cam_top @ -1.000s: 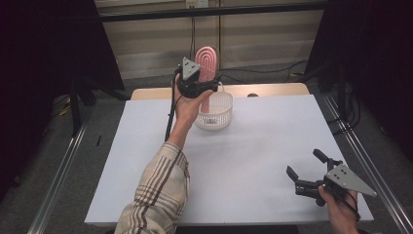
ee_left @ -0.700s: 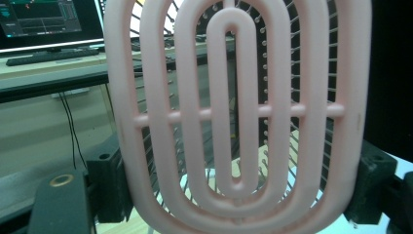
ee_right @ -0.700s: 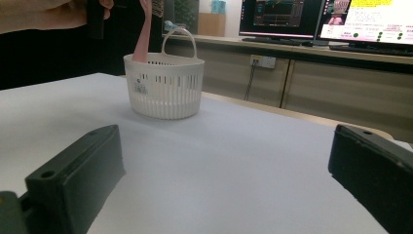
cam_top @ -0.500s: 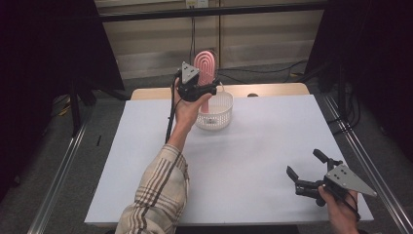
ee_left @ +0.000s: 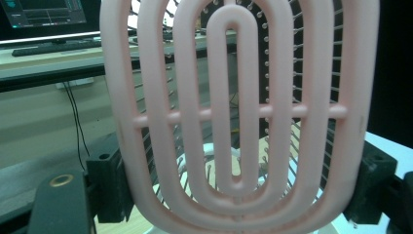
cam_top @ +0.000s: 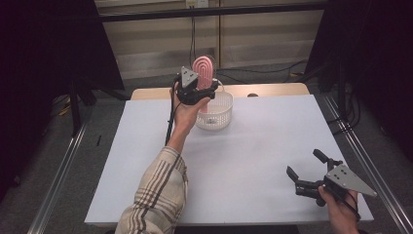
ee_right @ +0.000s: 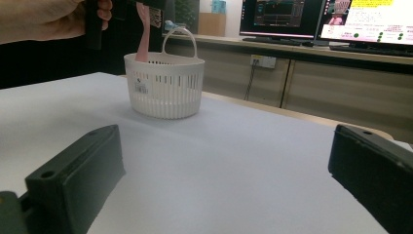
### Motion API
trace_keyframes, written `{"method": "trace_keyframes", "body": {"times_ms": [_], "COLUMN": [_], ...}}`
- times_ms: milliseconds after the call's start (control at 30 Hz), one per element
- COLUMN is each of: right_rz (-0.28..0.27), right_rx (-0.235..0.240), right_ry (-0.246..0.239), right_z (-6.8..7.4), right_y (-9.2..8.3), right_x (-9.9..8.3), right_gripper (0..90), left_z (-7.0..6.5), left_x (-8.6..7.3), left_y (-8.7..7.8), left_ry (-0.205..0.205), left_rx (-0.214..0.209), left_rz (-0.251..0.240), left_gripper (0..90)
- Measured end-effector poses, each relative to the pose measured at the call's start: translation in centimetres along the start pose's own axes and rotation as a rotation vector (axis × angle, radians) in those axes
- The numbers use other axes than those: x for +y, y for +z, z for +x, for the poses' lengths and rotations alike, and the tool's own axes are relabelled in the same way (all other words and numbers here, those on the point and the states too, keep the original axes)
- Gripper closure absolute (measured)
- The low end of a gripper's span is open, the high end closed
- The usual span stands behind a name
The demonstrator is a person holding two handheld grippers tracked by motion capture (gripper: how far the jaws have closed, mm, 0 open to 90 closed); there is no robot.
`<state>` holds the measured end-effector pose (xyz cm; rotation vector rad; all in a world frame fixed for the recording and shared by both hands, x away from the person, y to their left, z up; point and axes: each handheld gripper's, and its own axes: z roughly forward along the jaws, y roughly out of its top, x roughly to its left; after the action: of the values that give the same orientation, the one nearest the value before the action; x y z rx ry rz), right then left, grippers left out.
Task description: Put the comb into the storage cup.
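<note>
Work in hand: a pink hairbrush (cam_top: pixel 203 70) is being handled at a white basket (cam_top: pixel 214 111) on the far side of the table (cam_top: pixel 253 161).
Left gripper (cam_top: pixel 195 92): raised above the near rim of the basket, jaws clamped on the two edges of the brush head.
Grip detail: in the left gripper view the slotted brush head (ee_left: pixel 238 112) stands upright between the two black jaws, bristles pointing away from the camera.
Hairbrush position: head up, above the basket; the handle (ee_right: pixel 143 34) points down behind the rim in the right gripper view. Whether its tip touches the basket floor cannot be told.
Basket: upright, handle loop (ee_right: pixel 179 36) raised, standing on the white table surface, well apart from the right gripper.
Right gripper (cam_top: pixel 307 178): held low at the near right corner of the table, jaws spread wide with nothing between them.
Done so far: the brush is secured and aligned with the basket opening.
Left to do (judgement): if the brush is going in, it needs lowering until the handle seats, then release; if it is coming out, it needs to clear the rim and be set down.
Progress estimate: roughly midway; the brush is neither resting free in the basket nor laid on the table.
</note>
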<state>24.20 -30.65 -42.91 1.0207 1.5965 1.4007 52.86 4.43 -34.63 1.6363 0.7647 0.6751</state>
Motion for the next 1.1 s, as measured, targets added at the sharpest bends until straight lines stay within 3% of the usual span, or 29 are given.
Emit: {"method": "trace_keyframes", "body": {"times_ms": [200,433,533,1100], "right_rz": [0.004,0.005,0.006,0.005], "right_rx": [-0.001,0.001,0.001,0.001], "right_ry": [-0.007,-0.003,-0.004,-0.004], "right_z": [0.0,0.0,0.0,0.0], "right_y": [0.0,0.0,0.0,0.1], "right_x": [0.0,0.0,0.0,0.0], "right_gripper": [0.0,0.0,0.0,0.0], "left_z": [-0.1,-0.1,-0.3,-0.3], "left_x": [-0.6,-1.0,-1.4,-2.4], "left_y": [0.2,0.2,0.4,0.6], "left_ry": [-0.023,-0.013,0.01,-0.016], "left_rx": [-0.007,-0.008,-0.007,-0.032], "left_rz": [0.006,0.024,0.042,0.067], "left_gripper": [19.0,19.0,18.9,18.9]}}
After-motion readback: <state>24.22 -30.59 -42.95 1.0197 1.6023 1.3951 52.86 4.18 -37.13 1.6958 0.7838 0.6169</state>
